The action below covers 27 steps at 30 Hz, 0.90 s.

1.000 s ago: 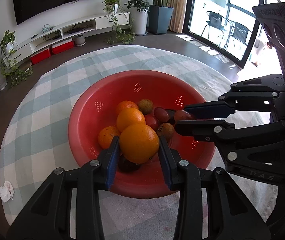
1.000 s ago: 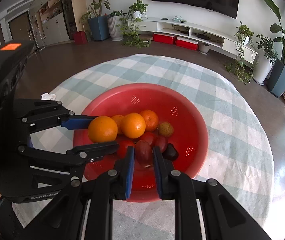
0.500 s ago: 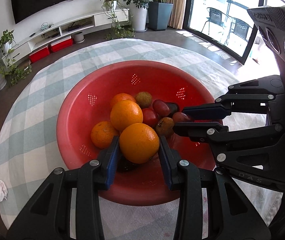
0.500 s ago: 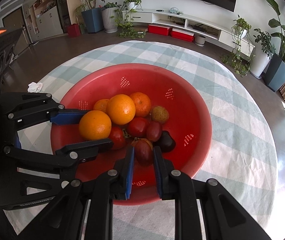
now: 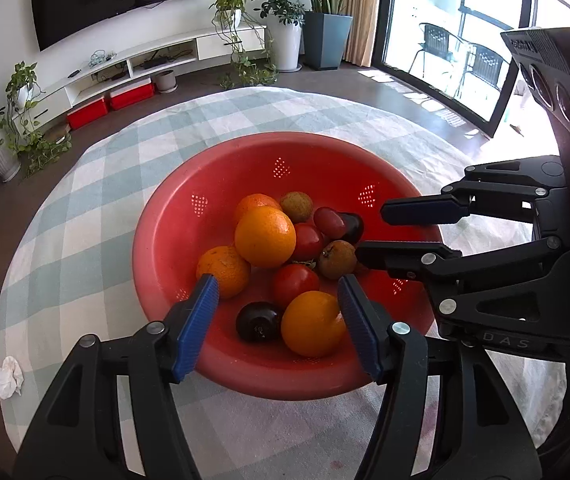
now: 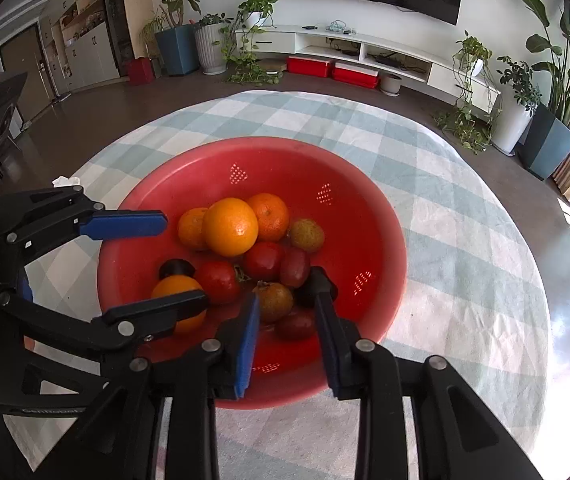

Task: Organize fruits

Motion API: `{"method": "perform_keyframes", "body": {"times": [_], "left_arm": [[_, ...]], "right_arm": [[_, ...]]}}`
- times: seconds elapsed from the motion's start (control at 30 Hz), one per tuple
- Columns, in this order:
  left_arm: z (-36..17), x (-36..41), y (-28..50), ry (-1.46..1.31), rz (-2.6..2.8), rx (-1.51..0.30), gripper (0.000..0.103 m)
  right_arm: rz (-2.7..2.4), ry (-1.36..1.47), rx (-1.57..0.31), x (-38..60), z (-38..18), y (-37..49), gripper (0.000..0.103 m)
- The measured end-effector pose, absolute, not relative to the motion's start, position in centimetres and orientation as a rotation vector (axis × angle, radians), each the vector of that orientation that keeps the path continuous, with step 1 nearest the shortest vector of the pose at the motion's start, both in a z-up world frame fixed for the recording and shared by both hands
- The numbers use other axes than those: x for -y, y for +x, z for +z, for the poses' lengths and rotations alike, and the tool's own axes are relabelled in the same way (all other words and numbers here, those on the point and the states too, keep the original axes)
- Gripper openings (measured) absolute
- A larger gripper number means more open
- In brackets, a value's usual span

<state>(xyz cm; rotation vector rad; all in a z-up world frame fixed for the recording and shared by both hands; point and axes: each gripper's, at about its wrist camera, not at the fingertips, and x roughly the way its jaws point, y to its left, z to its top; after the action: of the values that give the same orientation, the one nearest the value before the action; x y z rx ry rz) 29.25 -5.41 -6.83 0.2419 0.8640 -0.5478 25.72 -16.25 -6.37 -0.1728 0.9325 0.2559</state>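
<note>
**Both grippers opening over the red bowl of fruit**

The left gripper (image 5: 277, 312) hangs over the near rim of the red bowl (image 5: 213, 184), and its jaws are opening. An orange (image 5: 312, 323) lies in the bowl between the 2 blue pads, close against the right-hand one and clear of the left-hand one; whether it touches that pad cannot be told. A dark plum (image 5: 257, 322) sits just beside the orange.

The right gripper (image 6: 287, 300) points down into the same bowl from the other side, and its jaws are opening too. A brownish fruit (image 6: 275, 301) and a dark red fruit (image 6: 295, 325) lie in the bowl between its fingers, and neither is pinched.

Further back in the bowl a large orange (image 6: 231, 226) rests on top of the heap, with 2 smaller oranges touching it on either side. Red tomatoes (image 6: 218, 281) fill the middle, and a yellow-green fruit (image 6: 306, 234) sits at the far edge of the heap.

The bowl stands on a round table under a checked cloth (image 5: 97, 184). A crumpled white tissue (image 5: 6, 376) lies on the cloth, well apart from the bowl.
</note>
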Motion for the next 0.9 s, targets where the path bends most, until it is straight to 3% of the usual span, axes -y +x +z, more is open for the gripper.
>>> {"method": "perform_keyframes", "body": {"times": [0.1, 0.2, 0.3, 0.37, 0.43, 0.53, 0.67, 0.9], "left_arm": [[-5.3, 4.7, 28.2, 0.228, -0.53, -0.82, 0.079], [-3.1, 3.8, 26.3, 0.218, -0.479, -0.735, 0.103], [-0.6, 2.9, 23.7, 0.201, -0.416, -0.627, 0.103], [0.9, 2.4, 21.7, 0.19, -0.396, -0.57, 0.103], [2.3, 2.2, 19.7, 0.184, -0.379, -0.519, 0.103], [4.2, 1.7, 16.6, 0.164, -0.264, -0.453, 0.103], [6.0, 1.0, 12.6, 0.166, -0.014, -0.387, 0.103], [7.8, -0.2, 8.5, 0.132, -0.04, -0.399, 0.103]], "right_arm": [[0.239, -0.153, -0.902, 16.6, -5.7, 25.2, 0.049], [0.219, -0.121, -0.851, 17.0, -4.5, 23.9, 0.065], [0.212, -0.074, -0.766, 17.4, -2.8, 21.8, 0.078], [0.19, -0.047, -0.689, 17.7, -1.5, 19.9, 0.093], [0.179, -0.02, -0.612, 18.0, -0.2, 17.9, 0.093], [0.123, 0.03, -0.485, 18.6, 1.8, 14.6, 0.103], [0.057, 0.08, -0.333, 19.2, 4.5, 10.5, 0.103], [-0.063, 0.068, -0.153, 18.6, 9.0, 4.6, 0.103]]}}
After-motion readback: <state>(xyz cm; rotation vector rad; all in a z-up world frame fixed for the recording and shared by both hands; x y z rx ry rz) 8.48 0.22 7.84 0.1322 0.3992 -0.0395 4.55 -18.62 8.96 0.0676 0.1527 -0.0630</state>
